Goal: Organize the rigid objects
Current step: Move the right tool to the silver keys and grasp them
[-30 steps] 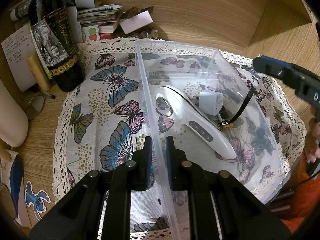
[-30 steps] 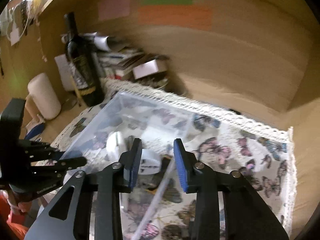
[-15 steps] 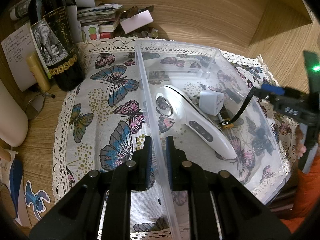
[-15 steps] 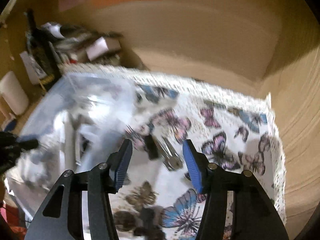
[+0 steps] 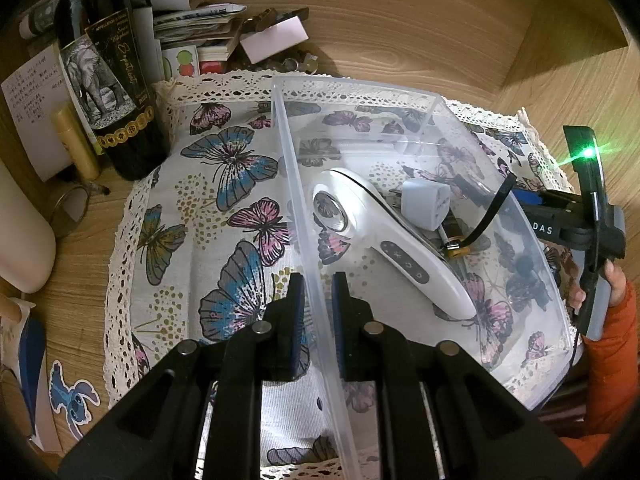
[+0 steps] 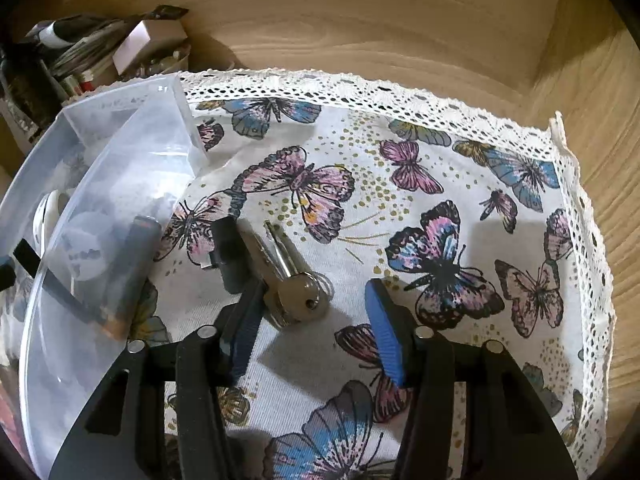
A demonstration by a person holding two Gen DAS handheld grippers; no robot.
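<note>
A clear plastic bin (image 5: 298,200) stands on a butterfly-print cloth (image 5: 224,208). My left gripper (image 5: 318,292) is shut on the bin's near-left wall. In the bin lie a white handheld device (image 5: 384,236), a white plug adapter (image 5: 424,206) and a black strap with a brass end (image 5: 480,224). My right gripper (image 6: 316,316) is open just above the cloth, to the right of the bin (image 6: 120,184). A bunch of silver keys with a black fob (image 6: 276,268) lies between its fingers, close to the left fingertip (image 6: 248,312).
A dark wine bottle (image 5: 108,76), stacked papers and small boxes (image 5: 208,20) and a white cylinder (image 5: 20,232) crowd the back left. Wooden walls close the back and right. My right gripper shows at the right edge of the left wrist view (image 5: 560,216).
My right gripper swung from above the bin to the right and down over the cloth, and opened wider around the keys. My left gripper and the bin stayed still.
</note>
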